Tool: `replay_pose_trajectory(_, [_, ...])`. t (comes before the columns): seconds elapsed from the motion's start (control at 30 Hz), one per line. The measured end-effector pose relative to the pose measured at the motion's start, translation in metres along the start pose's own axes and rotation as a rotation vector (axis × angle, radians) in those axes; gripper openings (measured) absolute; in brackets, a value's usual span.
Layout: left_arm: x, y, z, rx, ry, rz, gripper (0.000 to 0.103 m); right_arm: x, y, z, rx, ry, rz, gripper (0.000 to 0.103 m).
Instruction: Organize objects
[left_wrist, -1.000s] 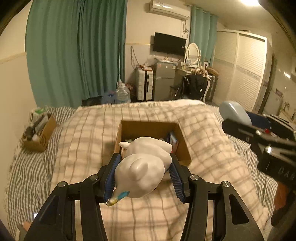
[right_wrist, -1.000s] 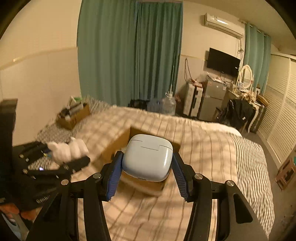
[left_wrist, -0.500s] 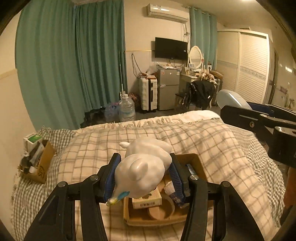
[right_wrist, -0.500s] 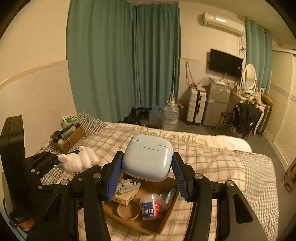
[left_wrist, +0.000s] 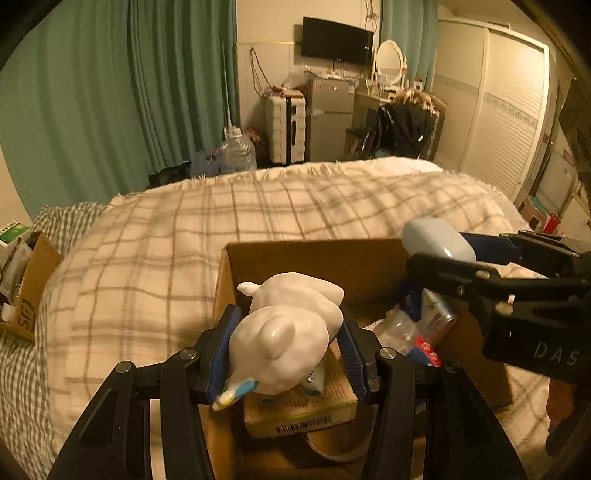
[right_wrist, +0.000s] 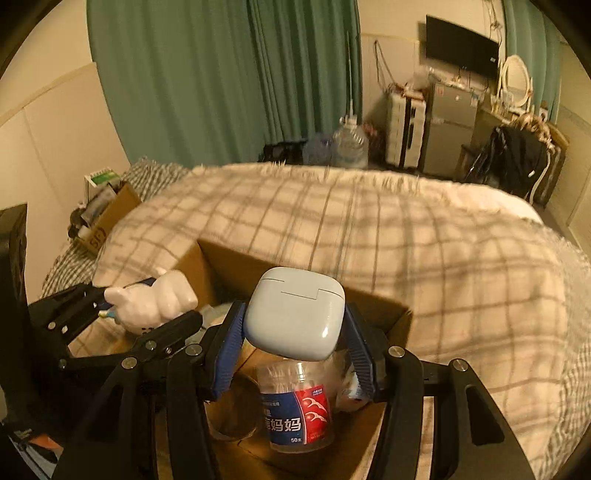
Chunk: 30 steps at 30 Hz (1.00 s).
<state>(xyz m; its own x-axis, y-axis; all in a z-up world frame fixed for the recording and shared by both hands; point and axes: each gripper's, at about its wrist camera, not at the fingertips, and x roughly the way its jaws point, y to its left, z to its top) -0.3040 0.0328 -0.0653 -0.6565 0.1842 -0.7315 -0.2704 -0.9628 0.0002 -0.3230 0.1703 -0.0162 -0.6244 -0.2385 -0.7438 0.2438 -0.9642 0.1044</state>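
My left gripper (left_wrist: 288, 345) is shut on a glossy white animal figurine (left_wrist: 288, 328) with a blue and yellow tip, held over the left part of an open cardboard box (left_wrist: 314, 258) on the bed. The same figurine (right_wrist: 153, 301) shows at the left of the right wrist view. My right gripper (right_wrist: 293, 332) is shut on a pale blue earbud case (right_wrist: 295, 314), hanging over the box's (right_wrist: 221, 262) inside. That case (left_wrist: 436, 240) appears at the right of the left wrist view. Below lie a clear jar with a blue and red label (right_wrist: 295, 410) and a flat printed carton (left_wrist: 299, 406).
The box sits on a plaid blanket (right_wrist: 424, 240) covering the bed. A smaller cardboard box of odds and ends (left_wrist: 22, 280) stands at the bed's left edge. Green curtains (right_wrist: 240, 74), water jugs, a suitcase and a fridge stand beyond the bed's far end.
Both grippers have sunk toward the cardboard box, each keeping its object. The box and its contents now loom much larger, right under the fingers.
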Motion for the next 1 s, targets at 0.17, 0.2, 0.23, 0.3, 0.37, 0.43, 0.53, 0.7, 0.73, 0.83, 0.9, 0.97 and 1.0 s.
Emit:
replay_pose_trajectory(0.17, [0.016,-0.002,-0.003,-0.002,0.031,-0.002,0.053,0.021,-0.010,-0.006,0.021,0.031,0.007,0.053])
replay_pose_trajectory(0.2, [0.016,-0.003,-0.002,-0.001,0.034,-0.004,0.053,0.023,-0.013,-0.007,0.030,0.035,0.013,0.053])
replay_pose_trajectory(0.23, [0.016,-0.005,-0.002,0.002,0.035,-0.008,0.055,0.025,-0.013,-0.008,0.036,0.037,0.015,0.054])
replay_pose_trajectory(0.3, [0.015,-0.005,-0.001,0.005,0.022,0.016,0.069,0.021,-0.015,-0.008,0.048,0.026,0.032,0.070])
replay_pose_trajectory(0.37, [0.011,-0.008,0.001,0.002,-0.005,0.022,0.085,0.013,-0.016,-0.007,0.067,-0.008,0.032,0.082])
replay_pose_trajectory(0.43, [0.004,-0.009,0.006,0.003,-0.025,0.038,0.095,0.000,-0.021,-0.004,0.091,-0.037,0.032,0.082])
replay_pose_trajectory(0.53, [-0.013,-0.012,0.013,0.013,-0.069,0.049,0.097,-0.019,-0.023,0.002,0.107,-0.066,0.017,0.084])
replay_pose_trajectory(0.7, [-0.058,-0.011,0.028,-0.026,-0.133,0.046,0.103,-0.072,-0.019,0.009,0.111,-0.152,-0.036,0.089])
replay_pose_trajectory(0.73, [-0.067,-0.011,0.030,-0.031,-0.145,0.039,0.103,-0.088,-0.017,0.009,0.105,-0.176,-0.049,0.091])
replay_pose_trajectory(0.83, [-0.103,-0.013,0.039,-0.040,-0.195,0.026,0.103,-0.124,-0.015,0.009,0.099,-0.239,-0.087,0.096])
replay_pose_trajectory(0.9, [-0.132,-0.014,0.042,-0.040,-0.250,0.038,0.103,-0.153,-0.012,0.008,0.108,-0.289,-0.111,0.102])
replay_pose_trajectory(0.97, [-0.158,-0.017,0.042,-0.037,-0.297,0.052,0.103,-0.185,-0.009,0.005,0.114,-0.348,-0.130,0.102])
replay_pose_trajectory(1.0, [-0.168,-0.018,0.042,-0.033,-0.313,0.058,0.103,-0.199,-0.007,0.003,0.113,-0.371,-0.139,0.103])
